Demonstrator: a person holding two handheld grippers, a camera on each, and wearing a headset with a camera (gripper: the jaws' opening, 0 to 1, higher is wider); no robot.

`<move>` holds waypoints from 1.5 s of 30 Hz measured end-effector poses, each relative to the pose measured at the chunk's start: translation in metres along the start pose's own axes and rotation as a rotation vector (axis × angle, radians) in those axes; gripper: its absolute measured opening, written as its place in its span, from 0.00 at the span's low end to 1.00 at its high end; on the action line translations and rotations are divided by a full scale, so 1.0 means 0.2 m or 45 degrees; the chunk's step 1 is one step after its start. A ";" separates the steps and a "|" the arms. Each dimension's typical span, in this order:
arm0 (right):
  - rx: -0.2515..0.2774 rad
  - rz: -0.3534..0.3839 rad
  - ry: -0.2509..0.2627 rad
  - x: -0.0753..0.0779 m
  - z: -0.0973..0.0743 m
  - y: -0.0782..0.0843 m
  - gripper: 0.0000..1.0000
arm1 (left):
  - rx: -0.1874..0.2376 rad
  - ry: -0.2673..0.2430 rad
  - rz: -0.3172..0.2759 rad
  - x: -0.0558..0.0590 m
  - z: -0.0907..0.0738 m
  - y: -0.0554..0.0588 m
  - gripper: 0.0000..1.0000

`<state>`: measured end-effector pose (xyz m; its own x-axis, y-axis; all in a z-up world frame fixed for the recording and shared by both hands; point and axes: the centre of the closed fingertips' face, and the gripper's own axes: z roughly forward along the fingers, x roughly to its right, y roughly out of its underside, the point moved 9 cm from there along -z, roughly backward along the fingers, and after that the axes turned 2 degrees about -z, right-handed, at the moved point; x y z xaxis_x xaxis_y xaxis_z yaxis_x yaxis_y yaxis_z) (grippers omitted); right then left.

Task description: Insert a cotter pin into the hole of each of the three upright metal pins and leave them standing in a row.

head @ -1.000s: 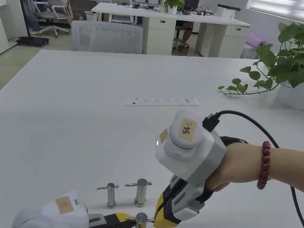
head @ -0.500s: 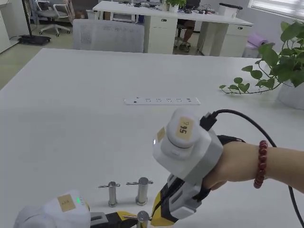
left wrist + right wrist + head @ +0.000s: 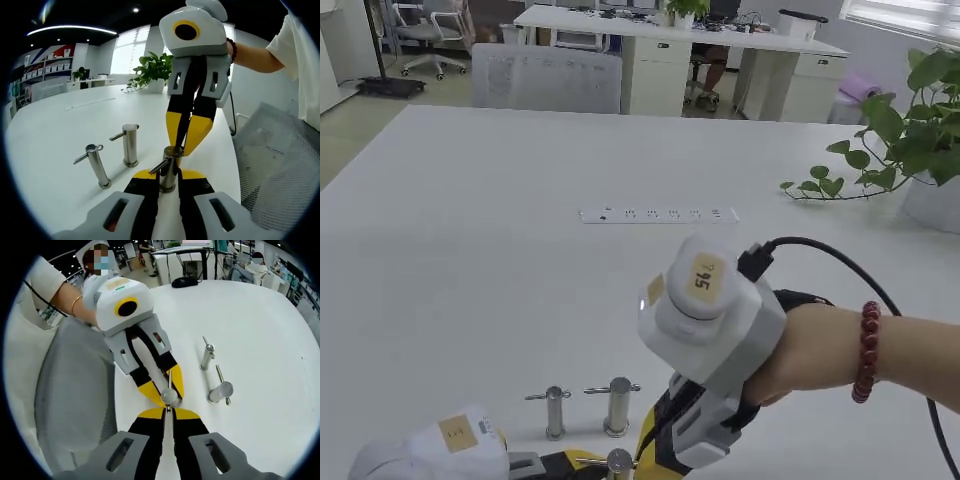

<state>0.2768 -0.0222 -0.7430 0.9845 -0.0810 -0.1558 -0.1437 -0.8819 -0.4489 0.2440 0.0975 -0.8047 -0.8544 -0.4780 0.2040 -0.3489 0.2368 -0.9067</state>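
Head view, set against the two earlier pictures, shows very little change: the right claw (image 3: 645, 455) has eased only a touch toward the lower left and stays low at the bottom edge beside the near metal pin (image 3: 617, 461); the rest of the shift is the camera's. Left gripper view explains the pause. The left claw (image 3: 166, 176) is clenched on the shaft of the near metal pin, holding it upright on the bench (image 3: 60, 130). The cotter pin (image 3: 159, 165) already passes through the hole under its head, one end poking out to the left. The right claw's yellow tips are pinched together on the cotter pin's other end. At left of that frame the left-hand metal pin (image 3: 97, 167) and the centre metal pin (image 3: 130, 145) stand free, each with its own pin through it. So the last insertion looks to be in its final seating push. What remains, I judge, is letting go and lining up the near metal pin, which in the head view stands below the centre one, not beside it.
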 end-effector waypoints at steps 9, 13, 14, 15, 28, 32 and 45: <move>0.029 0.012 0.023 0.00 0.00 0.00 0.14 | 0.022 -0.015 -0.025 -0.02 -0.01 -0.01 0.19; 0.051 0.019 0.029 -0.01 0.00 -0.01 0.16 | 0.020 -0.011 -0.022 -0.02 -0.03 -0.02 0.24; 0.057 0.022 0.030 -0.01 0.00 -0.01 0.17 | 0.017 -0.009 -0.020 -0.02 -0.03 -0.02 0.25; 0.063 0.027 0.032 -0.01 0.00 -0.01 0.17 | 0.015 -0.006 -0.020 -0.02 -0.04 -0.02 0.26; 0.158 0.054 0.081 -0.02 0.01 -0.03 0.22 | 0.005 0.010 -0.014 0.01 -0.11 -0.03 0.38; 0.190 0.062 0.090 -0.03 0.02 -0.04 0.22 | 0.008 0.007 -0.010 0.00 -0.14 -0.04 0.41; 0.221 0.046 0.129 -0.03 0.06 -0.02 0.21 | 0.002 -0.005 -0.015 0.01 -0.17 -0.05 0.49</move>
<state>0.2694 -0.0125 -0.7510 0.9822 -0.1650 -0.0895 -0.1857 -0.7848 -0.5912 0.2330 0.1235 -0.7834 -0.8487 -0.4840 0.2134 -0.3585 0.2297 -0.9048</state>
